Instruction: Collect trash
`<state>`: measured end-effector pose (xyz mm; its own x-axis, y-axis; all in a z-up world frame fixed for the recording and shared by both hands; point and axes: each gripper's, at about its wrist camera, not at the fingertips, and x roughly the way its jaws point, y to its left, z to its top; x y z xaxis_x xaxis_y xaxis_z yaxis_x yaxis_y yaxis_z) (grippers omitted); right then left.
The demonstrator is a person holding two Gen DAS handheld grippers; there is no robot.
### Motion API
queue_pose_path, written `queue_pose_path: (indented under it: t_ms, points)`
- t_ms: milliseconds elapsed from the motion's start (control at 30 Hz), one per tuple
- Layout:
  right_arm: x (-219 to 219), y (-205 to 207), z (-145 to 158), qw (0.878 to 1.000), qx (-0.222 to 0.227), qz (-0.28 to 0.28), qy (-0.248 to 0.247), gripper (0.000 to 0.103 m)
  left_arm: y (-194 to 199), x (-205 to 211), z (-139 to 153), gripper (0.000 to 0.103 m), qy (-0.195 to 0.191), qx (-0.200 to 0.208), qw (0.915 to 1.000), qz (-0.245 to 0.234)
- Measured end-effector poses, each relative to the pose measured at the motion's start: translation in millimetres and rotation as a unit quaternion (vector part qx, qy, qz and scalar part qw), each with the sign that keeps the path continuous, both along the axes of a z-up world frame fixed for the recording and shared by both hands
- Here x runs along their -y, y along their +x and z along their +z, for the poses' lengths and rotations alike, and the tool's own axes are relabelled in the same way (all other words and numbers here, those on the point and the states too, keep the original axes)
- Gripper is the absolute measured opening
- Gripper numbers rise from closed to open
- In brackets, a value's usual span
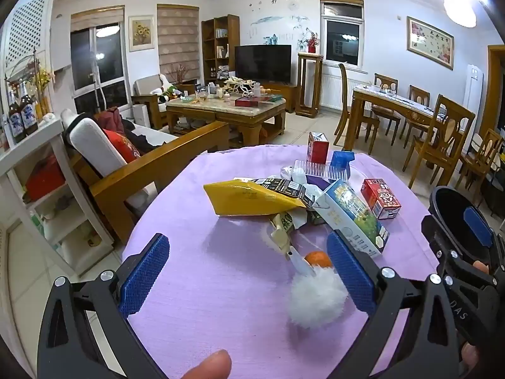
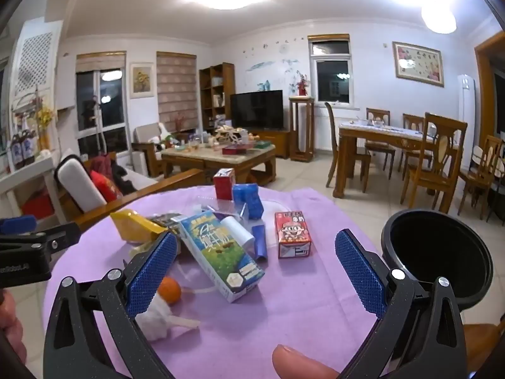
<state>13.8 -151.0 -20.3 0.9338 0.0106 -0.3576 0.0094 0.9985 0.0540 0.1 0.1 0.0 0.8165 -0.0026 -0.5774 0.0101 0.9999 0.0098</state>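
Black bin [image 2: 435,252] beside the purple table [image 2: 284,315] looks empty.

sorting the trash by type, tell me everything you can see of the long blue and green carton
The long carton is a tall rectangular drink box, seemingly coated paperboard, lying on its side on the purple tablecloth. Its printed face shows blue sky above green grass with white lettering; the side panel is white. It looks intact rather than crushed. A white cylinder rests against its upper edge, and the yellow packet lies beside it. Neither gripper touches it.
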Motion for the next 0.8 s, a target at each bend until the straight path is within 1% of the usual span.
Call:
queue_pose_path:
  t_ms: [300,433,800]
  points:
    - [1,1,-1,1.000,-0.001,0.001,0.007,0.099,0,0,0,0.098,0.002,0.000,1.0000,0.000]
    - [-9,7,0,1.000,-0.005,0.003,0.009,0.099,0,0,0,0.098,0.003,0.000,1.0000,0.001]
    - [2,8,-5,1.000,-0.005,0.005,0.018,0.099,3,-2,-2,0.098,0.004,0.000,1.0000,0.002]
